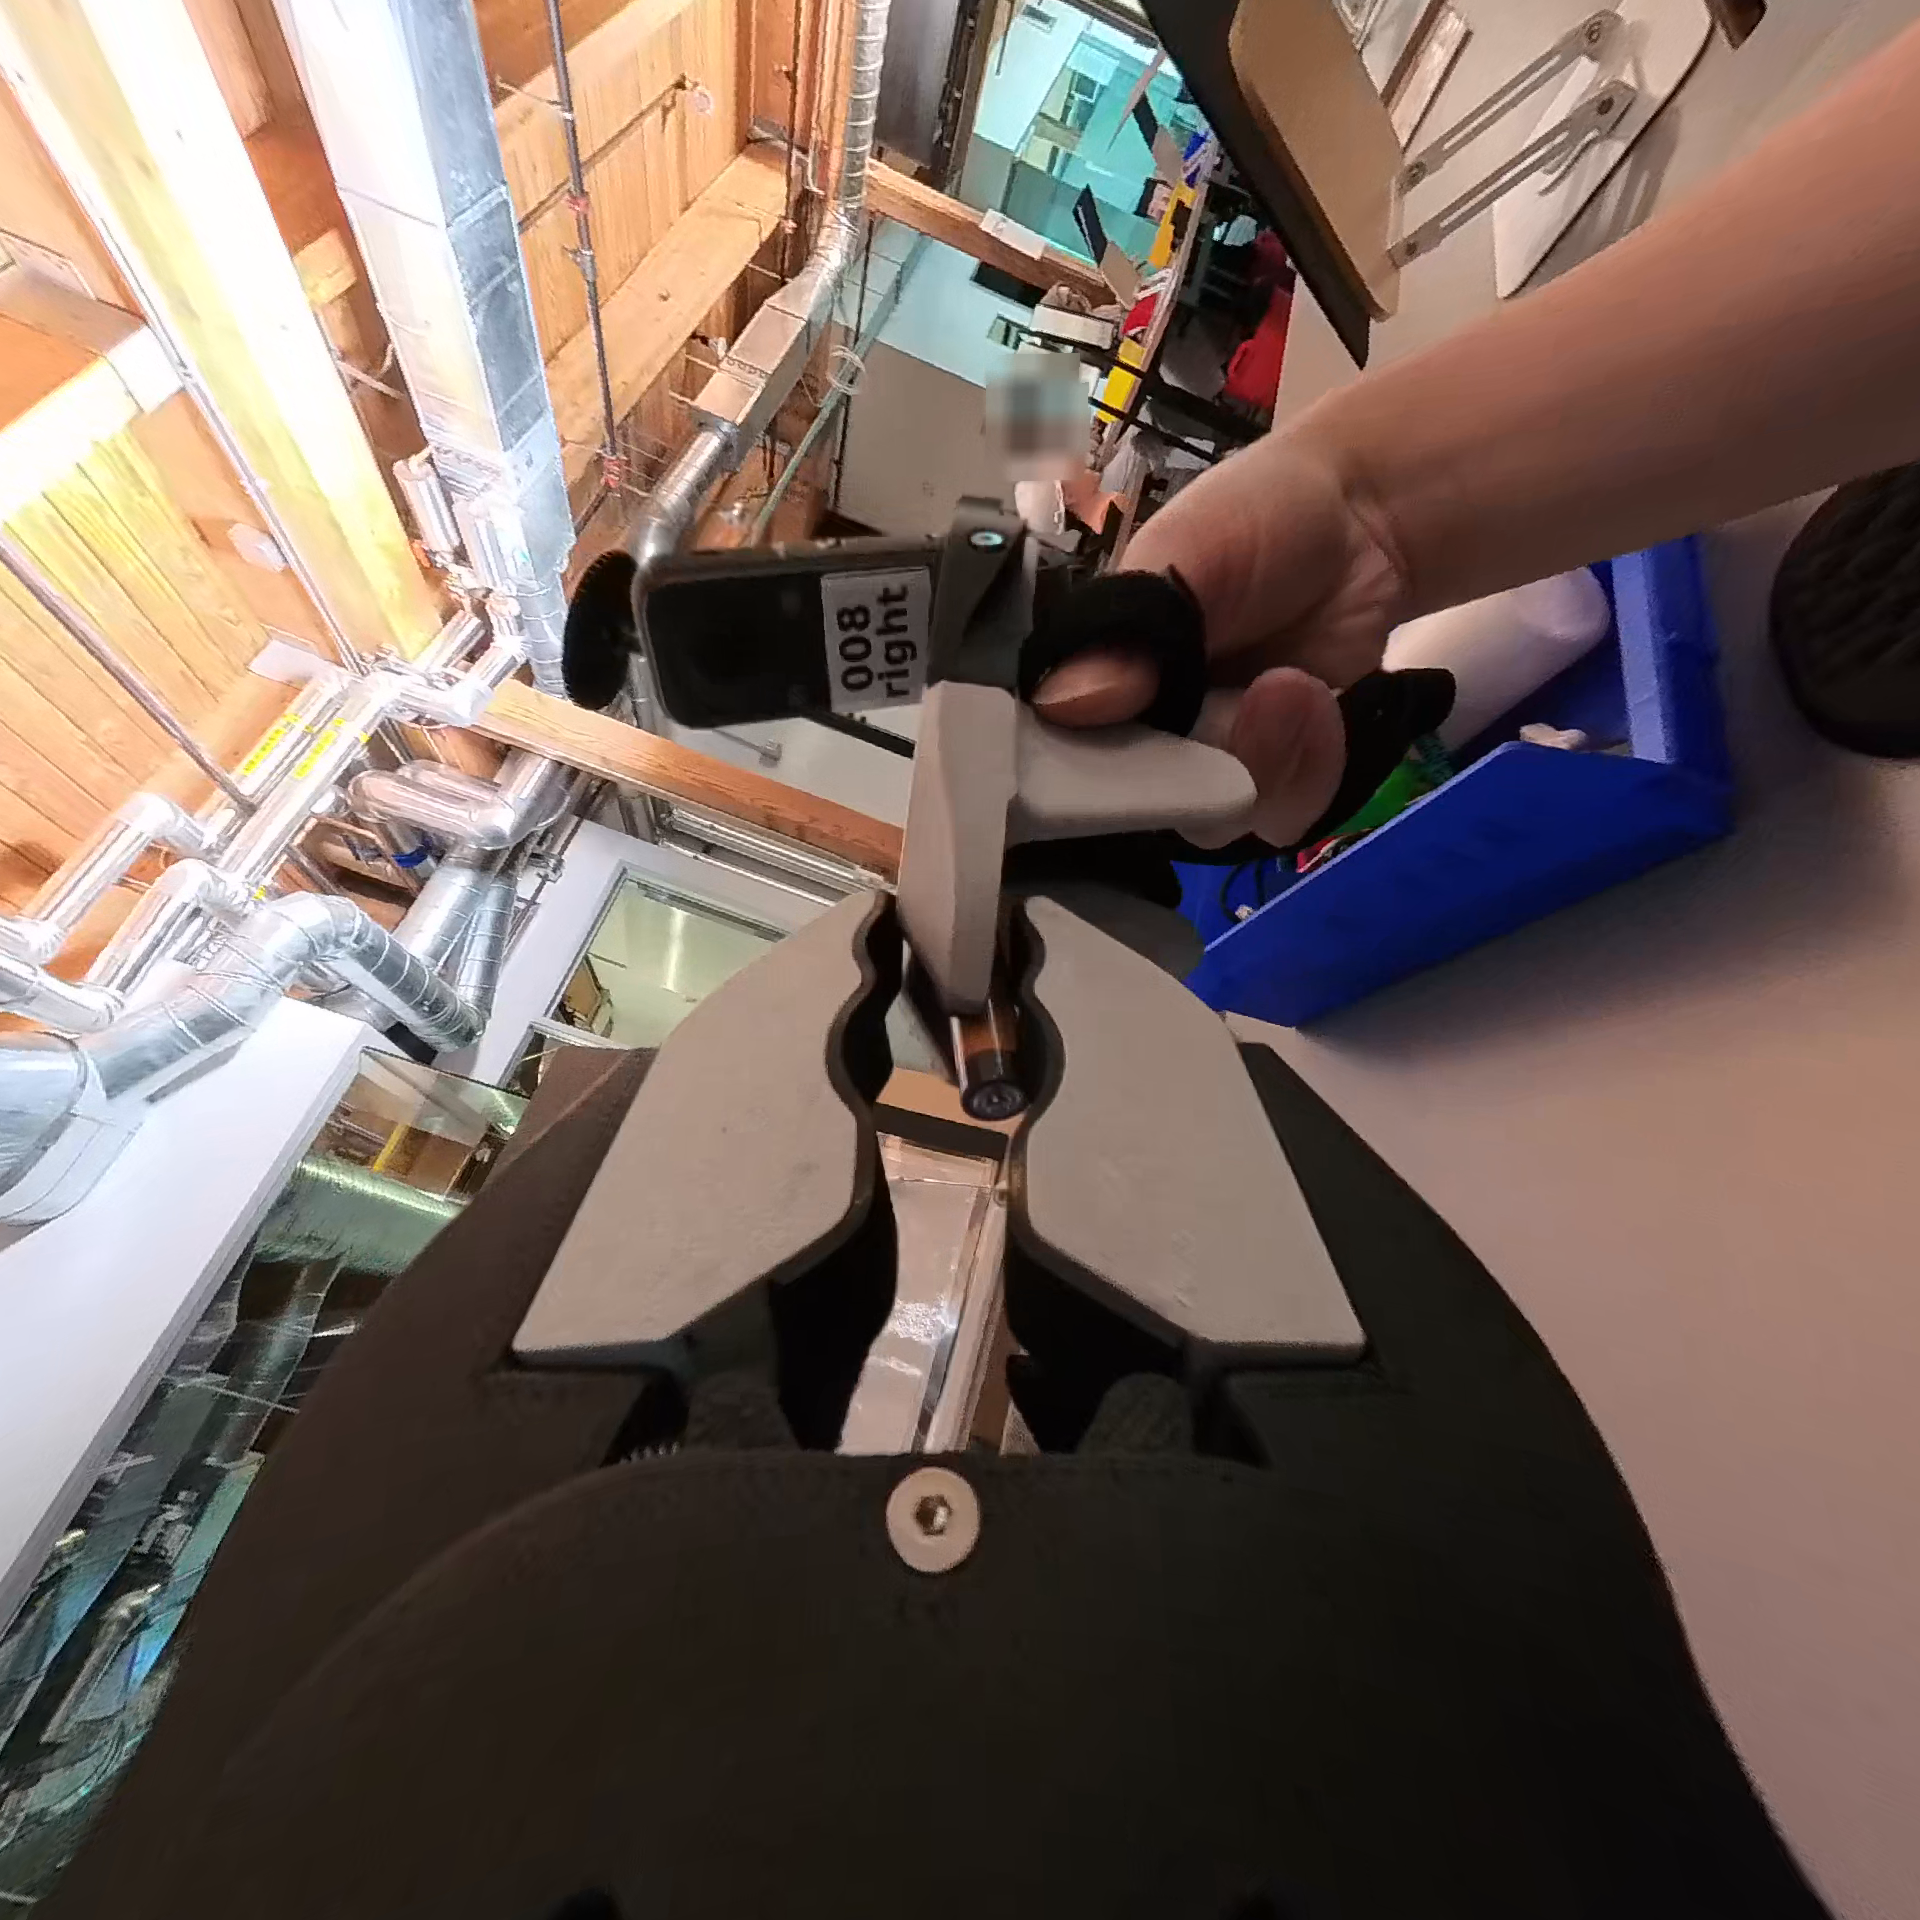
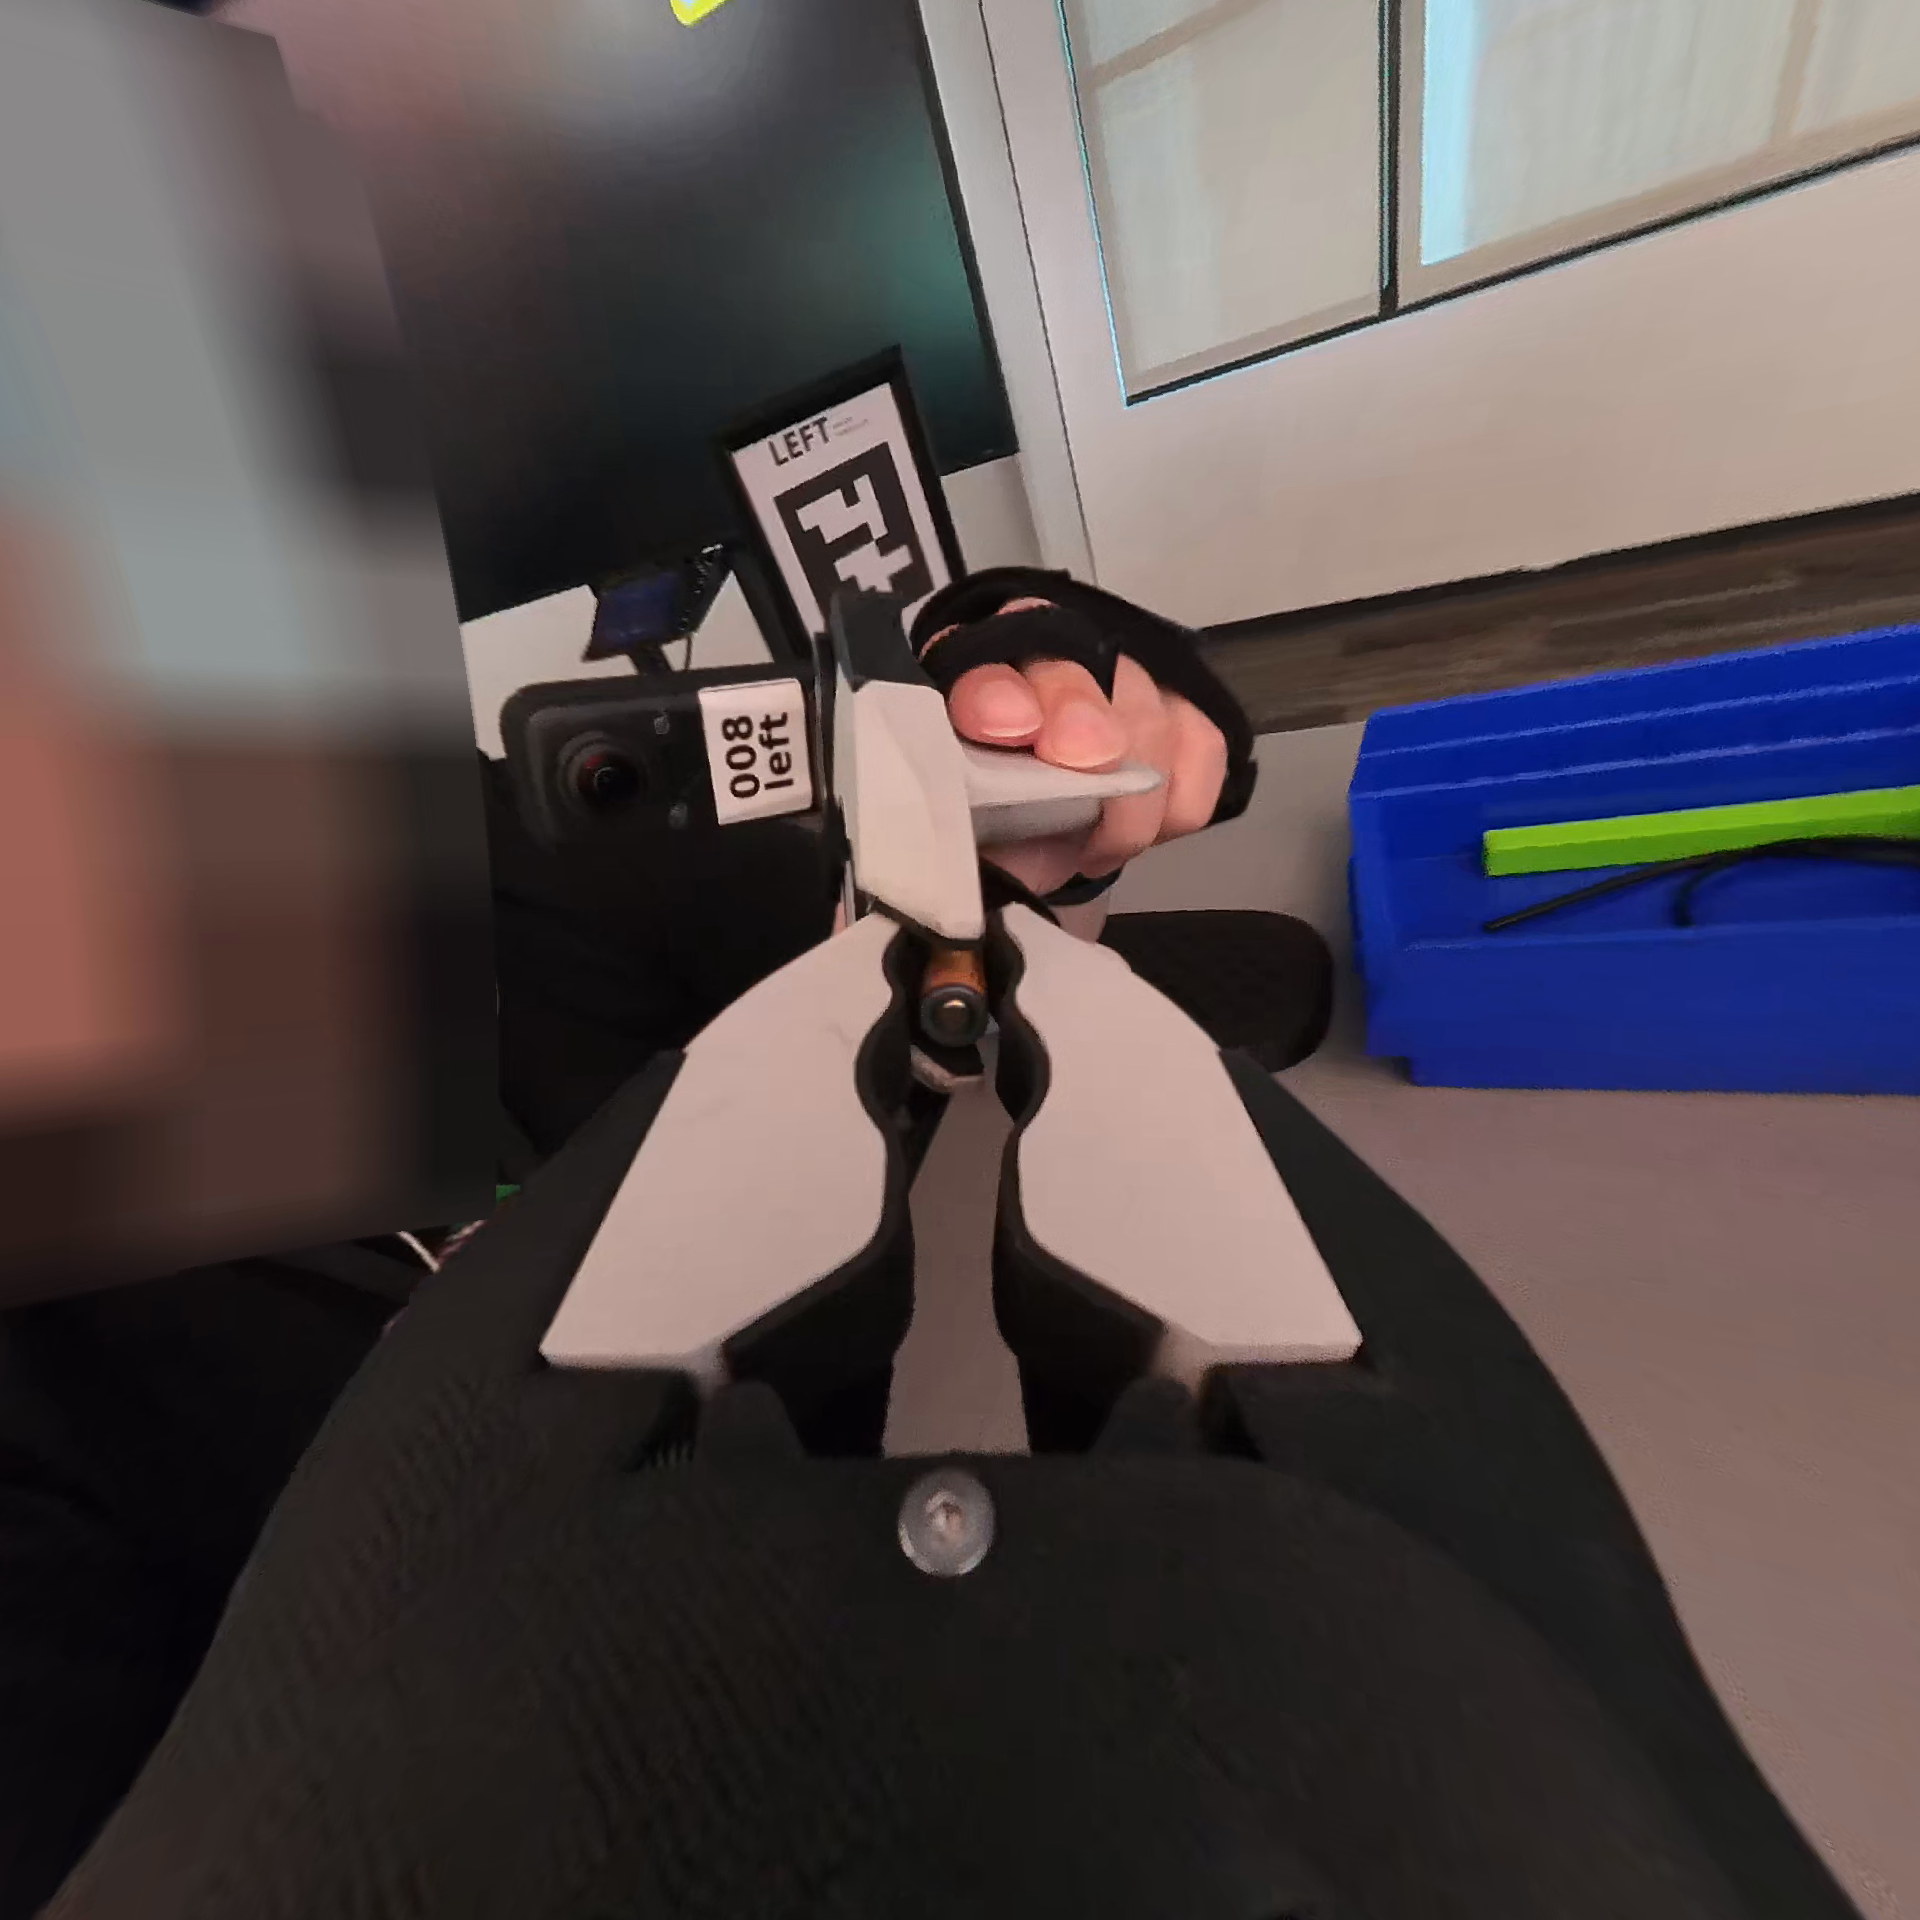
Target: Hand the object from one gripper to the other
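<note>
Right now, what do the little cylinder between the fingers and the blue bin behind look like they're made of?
The cylinder looks like a small battery: copper-and-black glossy wrap, with a shiny end cap that reads as metal. The blue bin looks like moulded plastic: one even saturated colour, smooth matte walls with stepped ridges. Both are guesses from surface look.

Overhead, the left wrist view takes in a timber ceiling (image 1: 665, 260) with exposed beams, carrying silver ducts (image 1: 312, 966) and pipes — daylight falls bright along the wood. A white partition wall (image 1: 156, 1174) stands below the ducts. The right wrist view shows a white wall (image 2: 1507, 436) with glazed windows (image 2: 1247, 177) framed in dark strips, a dark baseboard beneath. A grey table surface (image 2: 1662, 1299) carries a blue plastic bin (image 2: 1621, 997) — a green bar (image 2: 1704, 831) and a black cable lie inside.
</note>
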Demonstrator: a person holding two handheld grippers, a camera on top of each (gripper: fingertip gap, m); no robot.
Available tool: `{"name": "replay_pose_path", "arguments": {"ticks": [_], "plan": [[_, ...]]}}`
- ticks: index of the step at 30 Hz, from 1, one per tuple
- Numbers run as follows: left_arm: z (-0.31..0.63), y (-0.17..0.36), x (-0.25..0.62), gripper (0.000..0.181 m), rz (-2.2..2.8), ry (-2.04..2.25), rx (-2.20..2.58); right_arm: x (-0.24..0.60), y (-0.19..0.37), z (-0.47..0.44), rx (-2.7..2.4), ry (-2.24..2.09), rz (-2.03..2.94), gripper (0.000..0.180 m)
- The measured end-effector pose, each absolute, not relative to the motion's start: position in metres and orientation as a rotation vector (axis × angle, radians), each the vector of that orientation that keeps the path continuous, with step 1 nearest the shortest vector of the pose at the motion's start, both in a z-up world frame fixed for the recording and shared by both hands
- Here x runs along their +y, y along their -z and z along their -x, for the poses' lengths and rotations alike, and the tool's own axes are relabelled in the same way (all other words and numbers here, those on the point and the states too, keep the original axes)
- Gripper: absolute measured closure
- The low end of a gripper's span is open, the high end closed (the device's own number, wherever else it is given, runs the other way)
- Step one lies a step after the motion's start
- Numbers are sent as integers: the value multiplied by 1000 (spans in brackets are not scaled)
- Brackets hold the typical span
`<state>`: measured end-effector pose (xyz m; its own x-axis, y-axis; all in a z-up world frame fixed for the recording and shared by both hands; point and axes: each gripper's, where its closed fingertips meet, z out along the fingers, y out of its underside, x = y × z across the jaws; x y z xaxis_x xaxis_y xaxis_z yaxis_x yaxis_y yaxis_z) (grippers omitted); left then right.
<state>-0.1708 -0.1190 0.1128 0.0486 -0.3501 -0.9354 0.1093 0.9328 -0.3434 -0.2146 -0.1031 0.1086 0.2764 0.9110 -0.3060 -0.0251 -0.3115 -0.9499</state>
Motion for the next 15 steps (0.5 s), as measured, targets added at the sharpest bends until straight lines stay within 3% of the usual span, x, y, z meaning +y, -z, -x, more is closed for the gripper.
{"name": "replay_pose_path", "arguments": {"ticks": [6,10,15], "plan": [[175,-119,-113,150,230,362,1473,-101,-116,203,-774,-1320,1541,168],[187,-136,-106,149,261,409,1435,-79,-130,141,-487,-1288,1520,168],[206,-163,-90,153,347,505,1354,-54,-30,-36,-71,-359,2079,168]]}}
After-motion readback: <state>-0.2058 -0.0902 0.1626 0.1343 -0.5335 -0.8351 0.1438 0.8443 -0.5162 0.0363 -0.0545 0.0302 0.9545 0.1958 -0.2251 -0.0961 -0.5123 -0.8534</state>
